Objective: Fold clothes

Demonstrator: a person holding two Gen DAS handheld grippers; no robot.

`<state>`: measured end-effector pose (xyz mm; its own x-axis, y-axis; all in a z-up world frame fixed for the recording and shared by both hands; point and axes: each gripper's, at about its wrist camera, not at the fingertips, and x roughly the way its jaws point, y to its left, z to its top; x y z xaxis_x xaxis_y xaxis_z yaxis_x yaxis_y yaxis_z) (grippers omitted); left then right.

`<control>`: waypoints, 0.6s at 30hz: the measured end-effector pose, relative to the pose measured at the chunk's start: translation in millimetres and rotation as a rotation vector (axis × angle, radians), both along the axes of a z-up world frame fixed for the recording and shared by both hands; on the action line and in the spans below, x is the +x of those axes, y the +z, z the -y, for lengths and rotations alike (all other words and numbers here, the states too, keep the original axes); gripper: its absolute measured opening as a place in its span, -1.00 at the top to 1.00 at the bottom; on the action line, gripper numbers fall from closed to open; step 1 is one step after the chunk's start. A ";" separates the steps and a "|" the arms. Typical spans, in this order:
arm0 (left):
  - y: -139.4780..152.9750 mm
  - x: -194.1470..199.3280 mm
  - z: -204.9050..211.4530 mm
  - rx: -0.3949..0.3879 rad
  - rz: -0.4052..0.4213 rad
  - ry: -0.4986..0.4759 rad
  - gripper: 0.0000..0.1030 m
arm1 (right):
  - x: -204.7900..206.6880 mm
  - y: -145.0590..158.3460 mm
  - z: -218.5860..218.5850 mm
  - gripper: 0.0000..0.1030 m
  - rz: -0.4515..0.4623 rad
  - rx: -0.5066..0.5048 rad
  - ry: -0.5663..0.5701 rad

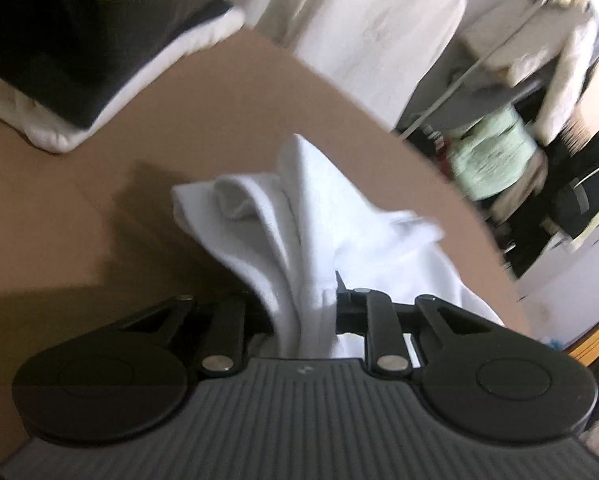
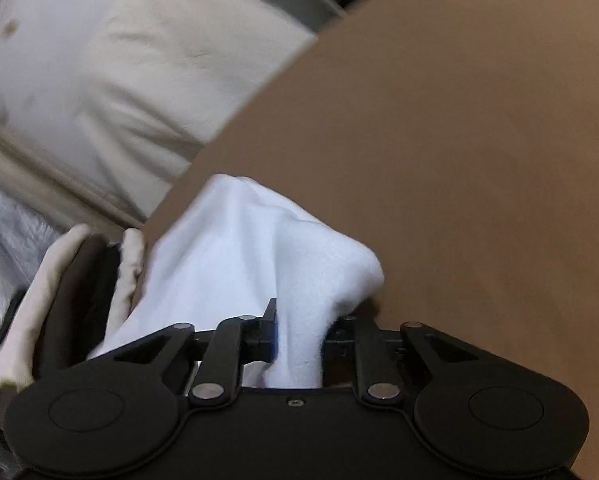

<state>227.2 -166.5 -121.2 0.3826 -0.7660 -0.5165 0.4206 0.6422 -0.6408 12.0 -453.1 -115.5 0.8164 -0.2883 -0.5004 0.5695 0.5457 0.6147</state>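
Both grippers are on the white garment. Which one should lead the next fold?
Left, probably. The left gripper pinches the white garment with bare table ahead; the right gripper sits near the table edge.

Garment (image 1: 299, 216) is lying on table (image 1: 219, 120), bunched between left gripper (image 1: 299, 308) fingers; folded stack (image 1: 71, 60) is sitting at ten o'clock, well apart.

shelf clutter (image 1: 495, 152) — blurred | folded stack (image 1: 59, 60) — cut off | white cloth (image 2: 239, 264) hides fingertips
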 end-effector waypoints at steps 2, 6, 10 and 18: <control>13.1 -21.8 -15.6 -0.034 0.003 0.057 0.61 | -2.8 26.3 -13.4 0.64 0.000 -0.188 0.066; 6.8 -33.0 -10.4 0.136 0.046 0.047 0.35 | -5.4 24.9 16.1 0.40 -0.015 -0.109 0.118; -30.8 -13.5 -13.1 0.143 -0.078 0.100 0.19 | -14.3 -13.9 30.7 0.11 -0.115 0.022 0.038; -51.5 12.1 -23.3 0.037 -0.076 0.150 -0.24 | -3.6 -25.1 24.3 -0.22 -0.045 0.051 0.084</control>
